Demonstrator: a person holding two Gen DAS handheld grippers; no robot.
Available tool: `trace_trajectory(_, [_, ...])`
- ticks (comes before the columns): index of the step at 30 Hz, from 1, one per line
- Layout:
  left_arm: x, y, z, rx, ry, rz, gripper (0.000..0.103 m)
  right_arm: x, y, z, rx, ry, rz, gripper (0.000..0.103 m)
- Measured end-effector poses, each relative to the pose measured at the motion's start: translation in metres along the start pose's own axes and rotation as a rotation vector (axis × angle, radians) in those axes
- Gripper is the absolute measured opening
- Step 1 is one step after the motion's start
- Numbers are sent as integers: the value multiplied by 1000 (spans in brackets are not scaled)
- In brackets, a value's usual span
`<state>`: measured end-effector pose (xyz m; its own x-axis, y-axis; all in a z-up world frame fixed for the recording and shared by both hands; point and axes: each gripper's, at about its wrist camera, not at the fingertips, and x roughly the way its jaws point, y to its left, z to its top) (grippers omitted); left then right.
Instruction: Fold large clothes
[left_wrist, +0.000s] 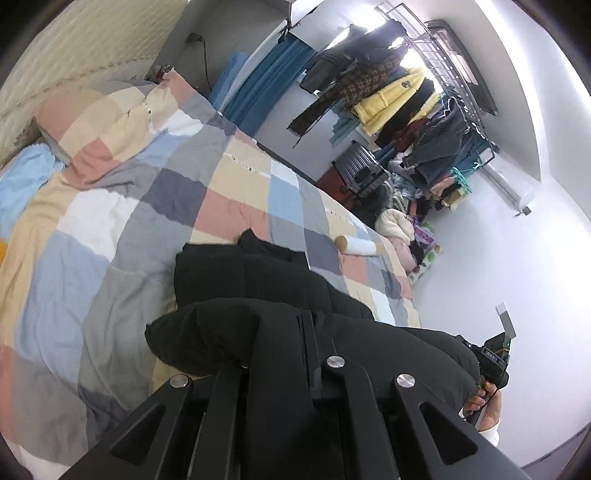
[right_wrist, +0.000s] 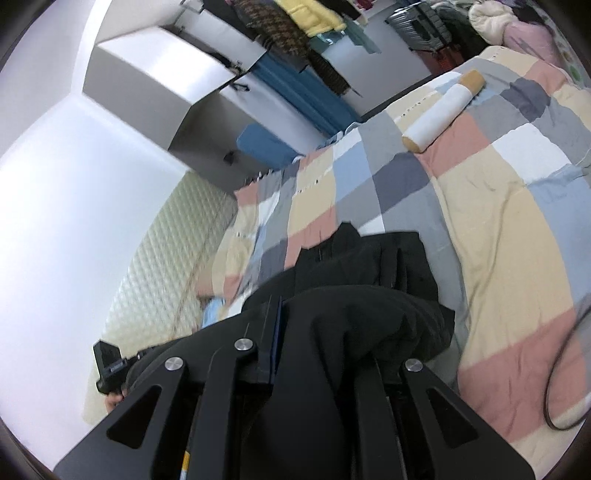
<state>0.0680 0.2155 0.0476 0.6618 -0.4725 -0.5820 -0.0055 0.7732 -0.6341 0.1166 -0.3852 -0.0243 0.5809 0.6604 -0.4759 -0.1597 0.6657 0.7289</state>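
A large black padded coat (left_wrist: 258, 280) lies partly on the checked quilt (left_wrist: 147, 192) of a bed, its near edge lifted. My left gripper (left_wrist: 291, 354) is shut on a thick fold of the coat, which bulges over its fingers. My right gripper (right_wrist: 325, 350) is shut on another fold of the same coat (right_wrist: 369, 258); the cloth hides its fingertips. The right gripper (left_wrist: 493, 363) and the hand holding it show at the lower right of the left wrist view; the left gripper (right_wrist: 110, 365) shows at the lower left of the right wrist view.
A white roll with tan ends (left_wrist: 358, 245) lies on the quilt near the bed's far edge, also in the right wrist view (right_wrist: 443, 110). A rack of hanging clothes (left_wrist: 399, 96), a suitcase (left_wrist: 360, 166) and a clothes heap (left_wrist: 402, 229) stand beyond. A padded headboard (left_wrist: 74, 55) is at the left.
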Motion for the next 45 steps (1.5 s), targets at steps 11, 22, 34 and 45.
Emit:
trace_trajectory(11, [74,-10,76,43,-30,174,7,76,-12,75,31,-13,-98,13])
trace_trajectory(22, [208,14,138,61,-13,374,8,188,-67,124,22,13,-284,13])
trace_trajectory(34, [339,80,150,59,69,459,9,290,-121,135,-87,88,-409,10])
trace_trajectory(45, [323,91,120,48,31,357,10,288,-142,113,59,44,-289,14])
